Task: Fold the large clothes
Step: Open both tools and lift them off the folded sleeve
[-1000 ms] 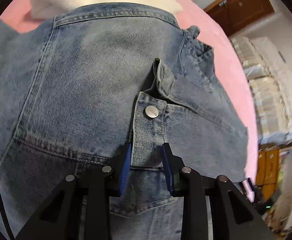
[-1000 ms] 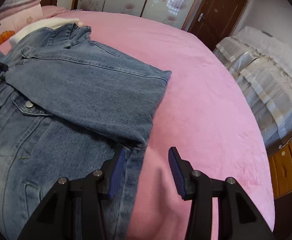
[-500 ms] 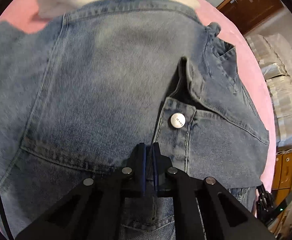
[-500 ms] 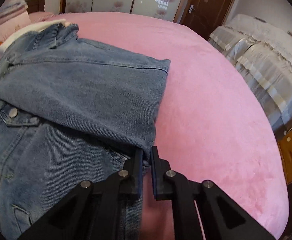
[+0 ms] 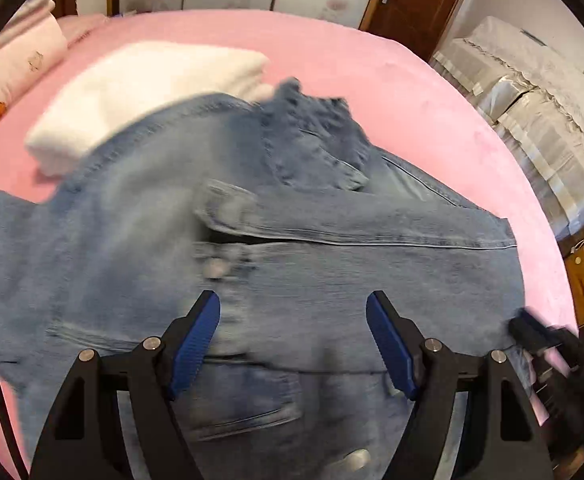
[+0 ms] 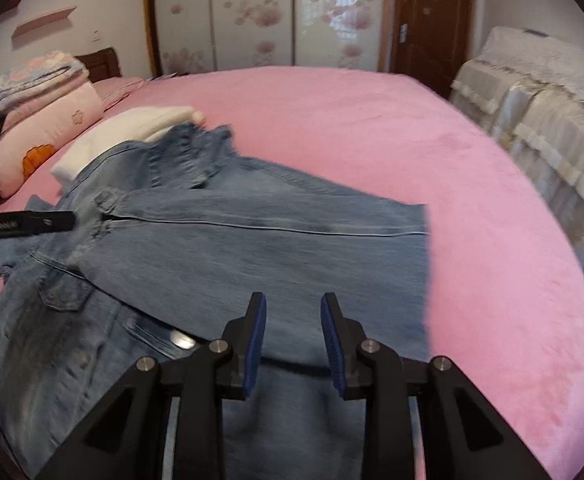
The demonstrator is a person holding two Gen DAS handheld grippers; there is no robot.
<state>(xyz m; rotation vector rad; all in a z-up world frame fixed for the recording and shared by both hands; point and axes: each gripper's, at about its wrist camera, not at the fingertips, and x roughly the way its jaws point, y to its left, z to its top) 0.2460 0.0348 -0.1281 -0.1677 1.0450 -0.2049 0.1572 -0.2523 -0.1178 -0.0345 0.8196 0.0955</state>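
Left wrist view: both grippers hang open above a half-folded denim jacket on the bed.

The left gripper (image 5: 293,344) is opening wide, nothing between its pads; the right gripper (image 6: 293,344) is opening too, narrower and empty. The denim jacket (image 5: 332,272) lies on the pink bed (image 6: 372,120), one sleeve folded across it. Released, the stiff sleeve could spring back. No writing is readable.

Even daylight, no glare; motion blur smears the denim jacket (image 5: 292,264), and fisheye edges bend into black corners.
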